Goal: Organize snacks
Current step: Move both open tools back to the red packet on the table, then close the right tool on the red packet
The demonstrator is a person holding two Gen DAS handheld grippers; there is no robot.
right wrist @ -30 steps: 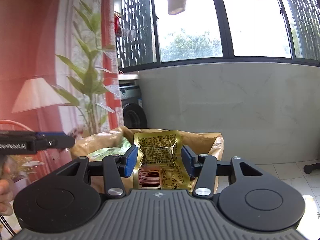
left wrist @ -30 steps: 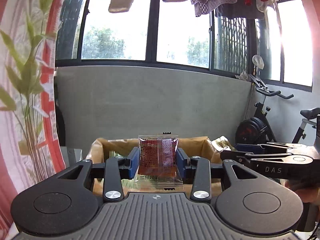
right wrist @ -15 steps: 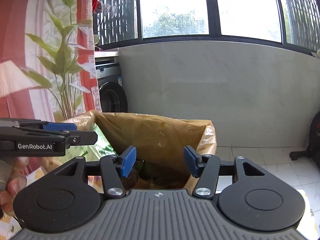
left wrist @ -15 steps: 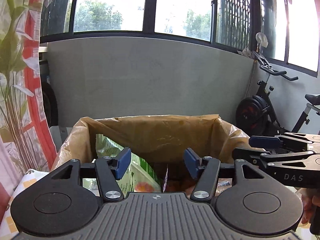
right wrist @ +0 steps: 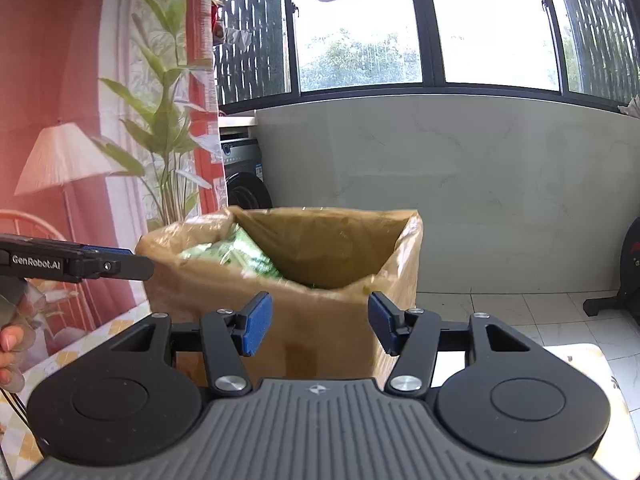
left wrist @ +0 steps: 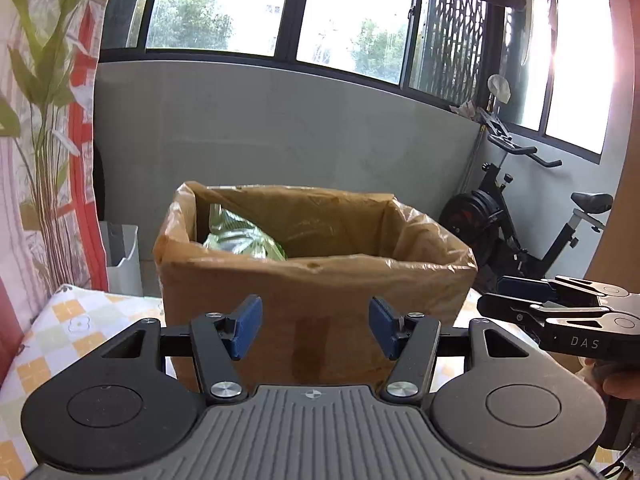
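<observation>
A brown cardboard box (left wrist: 312, 288) lined with a clear bag stands on the table, and a green snack bag (left wrist: 244, 240) shows over its rim. The right wrist view has the same box (right wrist: 288, 300) with the green bag (right wrist: 232, 254) at its left. My left gripper (left wrist: 314, 326) hangs open in front of the box's near wall, nothing between its blue pads. My right gripper (right wrist: 316, 324) is open and empty too, just short of the box. Each gripper appears from the side in the other's view: the right gripper (left wrist: 560, 312) and the left gripper (right wrist: 76, 262).
A checked yellow and white cloth (left wrist: 60, 332) covers the table. An exercise bike (left wrist: 532, 216) stands at the right by the grey wall. A plant (right wrist: 164, 120), a curtain and a washing machine (right wrist: 244, 176) are at the left. A person's fingers (right wrist: 10, 344) hold the left tool.
A second ago each gripper held a snack packet over the box. Both opened, the packets dropped inside, and both grippers drew back and sank to the box's near side.
</observation>
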